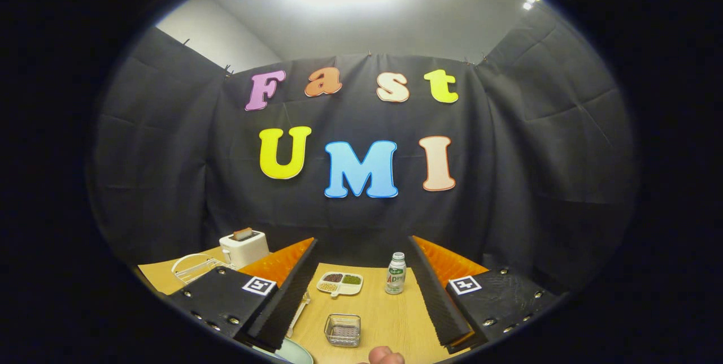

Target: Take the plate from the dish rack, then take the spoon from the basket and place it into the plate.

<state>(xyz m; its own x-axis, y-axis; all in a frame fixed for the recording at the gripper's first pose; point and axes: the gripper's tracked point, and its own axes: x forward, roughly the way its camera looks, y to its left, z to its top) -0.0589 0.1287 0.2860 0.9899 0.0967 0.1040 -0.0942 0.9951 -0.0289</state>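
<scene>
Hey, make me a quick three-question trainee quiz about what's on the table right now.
1. True or false: the gripper has its jaws closed on the spoon.
2. What stands beside the divided snack dish? A bottle, B mug, C kettle.
3. Fill in: the small basket sits ___ the open jaws.

Key: 1 false, the jaws are open and hold nothing. 2 A, the bottle. 3 between.

This is a recording booth made to look like a kitchen (black cloth walls (169, 155) on three sides). On the wooden table (390, 319) stand a toaster (244, 247), a wire dish rack (195, 267) and a small bottle (396, 273).
</scene>
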